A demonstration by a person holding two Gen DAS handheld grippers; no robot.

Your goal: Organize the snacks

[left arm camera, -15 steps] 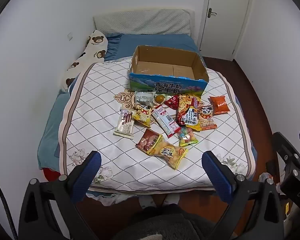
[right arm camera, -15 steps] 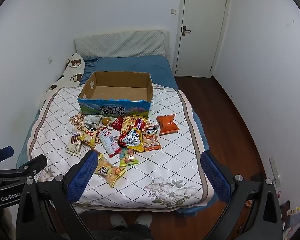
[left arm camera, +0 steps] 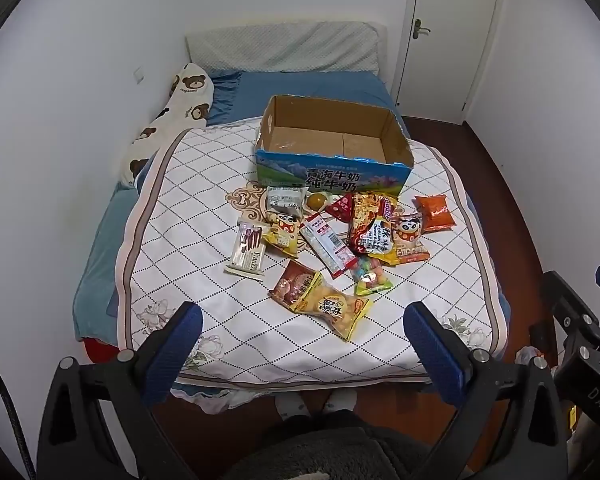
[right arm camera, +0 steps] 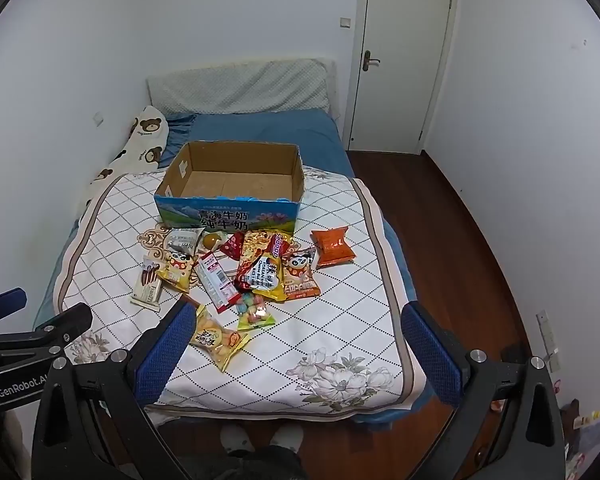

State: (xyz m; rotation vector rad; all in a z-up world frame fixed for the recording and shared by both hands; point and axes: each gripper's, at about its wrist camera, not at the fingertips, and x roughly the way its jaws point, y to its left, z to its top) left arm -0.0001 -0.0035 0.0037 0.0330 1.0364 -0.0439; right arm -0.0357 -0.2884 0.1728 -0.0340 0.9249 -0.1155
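Several snack packets lie in a heap on the quilted bed cover (left arm camera: 204, 184), in front of an open, empty cardboard box (left arm camera: 332, 178) with a blue printed front. The box also shows in the right wrist view (right arm camera: 228, 216). Nearest me lies a yellow packet (left arm camera: 332, 308), also in the right wrist view (right arm camera: 216, 336). An orange packet (left arm camera: 434, 212) lies apart at the right, also in the right wrist view (right arm camera: 334, 246). My left gripper (left arm camera: 300, 328) is open and empty, above the bed's near edge. My right gripper (right arm camera: 294, 330) is open and empty, beside it.
A teddy-bear pillow (left arm camera: 168, 120) lies along the left wall. A blue sheet and headboard cushion (left arm camera: 284, 48) are behind the box. A white door (right arm camera: 404, 64) is at the back right. Wooden floor (right arm camera: 440, 216) runs along the bed's right side. My feet show below.
Both grippers have hardly moved; the view is nearly the same. The snacks and the box lie as before.
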